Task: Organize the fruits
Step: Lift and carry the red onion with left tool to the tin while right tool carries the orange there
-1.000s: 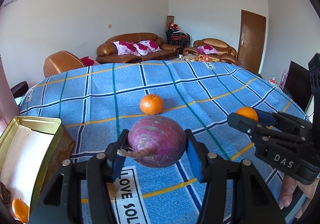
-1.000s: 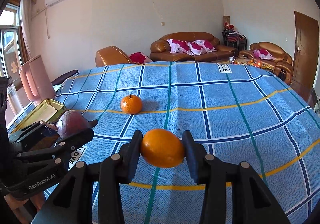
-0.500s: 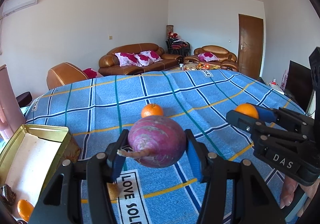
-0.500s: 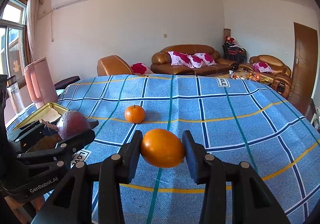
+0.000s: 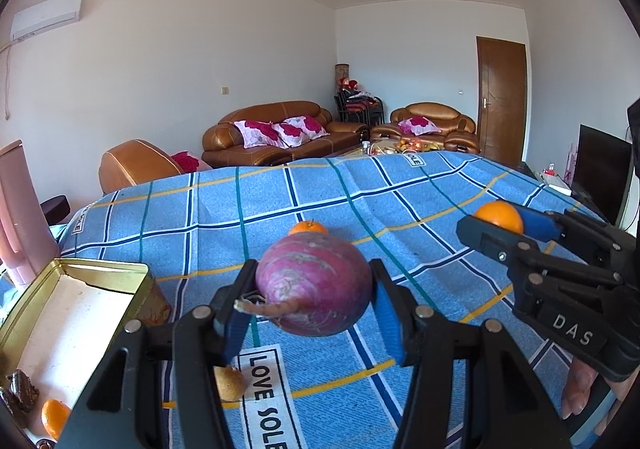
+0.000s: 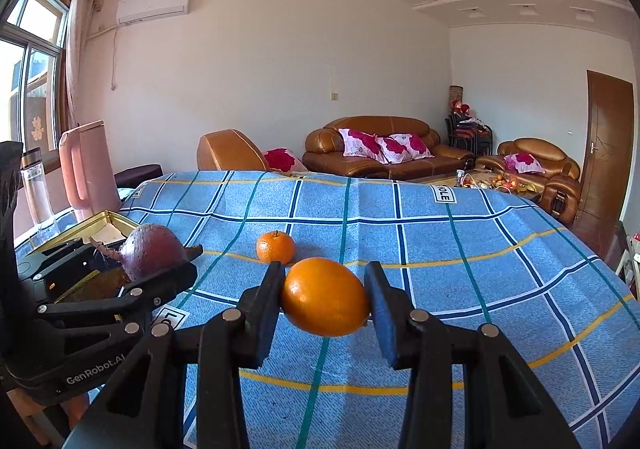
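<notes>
Lift underway: over the last second you have raised both grippers, and more wall and ceiling now show above the table. Left gripper [image 5: 314, 295] clamps the purple root [image 5: 314, 283]; right gripper [image 6: 325, 297] clamps the orange [image 6: 325, 296]. Judged: both are ready for the gold tin [image 5: 86, 273] at left. One mandarin [image 6: 275, 247] remains on the blue cloth [image 6: 460, 249]. Legible: "LOVE SOLE", "DAS", "GenRobot.AI".

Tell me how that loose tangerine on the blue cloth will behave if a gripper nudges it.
The tangerine looks round, so it would probably roll across the cloth. It sits in the open with nothing nearby to stop it. Its peel looks soft, so a hard squeeze might dent it.
</notes>
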### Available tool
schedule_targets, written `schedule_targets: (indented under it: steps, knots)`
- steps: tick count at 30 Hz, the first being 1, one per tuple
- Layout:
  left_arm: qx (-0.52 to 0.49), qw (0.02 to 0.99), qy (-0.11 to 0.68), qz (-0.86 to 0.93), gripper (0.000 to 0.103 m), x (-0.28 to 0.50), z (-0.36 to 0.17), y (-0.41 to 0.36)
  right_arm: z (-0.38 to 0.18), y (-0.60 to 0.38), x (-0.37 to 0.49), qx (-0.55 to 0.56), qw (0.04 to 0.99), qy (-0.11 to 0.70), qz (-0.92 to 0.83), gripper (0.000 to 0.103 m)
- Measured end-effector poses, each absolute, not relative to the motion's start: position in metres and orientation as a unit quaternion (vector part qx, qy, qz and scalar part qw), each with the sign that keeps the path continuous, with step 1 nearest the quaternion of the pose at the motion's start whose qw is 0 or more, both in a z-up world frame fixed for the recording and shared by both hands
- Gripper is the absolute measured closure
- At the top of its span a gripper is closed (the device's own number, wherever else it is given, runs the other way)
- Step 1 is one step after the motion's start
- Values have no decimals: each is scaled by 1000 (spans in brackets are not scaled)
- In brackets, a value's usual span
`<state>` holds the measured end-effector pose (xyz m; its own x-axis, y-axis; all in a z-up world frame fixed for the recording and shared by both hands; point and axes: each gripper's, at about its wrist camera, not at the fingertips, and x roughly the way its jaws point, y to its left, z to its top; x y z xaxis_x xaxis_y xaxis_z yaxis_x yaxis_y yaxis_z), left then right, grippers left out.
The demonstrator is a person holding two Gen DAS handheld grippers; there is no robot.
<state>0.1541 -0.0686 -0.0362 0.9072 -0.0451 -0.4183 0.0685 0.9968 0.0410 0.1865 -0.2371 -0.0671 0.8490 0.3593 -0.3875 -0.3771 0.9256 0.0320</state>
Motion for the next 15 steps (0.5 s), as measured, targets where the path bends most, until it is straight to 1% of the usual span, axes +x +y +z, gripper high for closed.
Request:
schedule_targets:
  steps: [10, 15]
  knots:
    - [29, 980, 197, -24, 47, 146, -33, -69, -63, -237, 173, -24, 966, 163, 198, 60]
    - [33, 982, 186, -23, 47, 139, -32, -69, -62, -238, 172, -22, 967, 158, 200, 60]
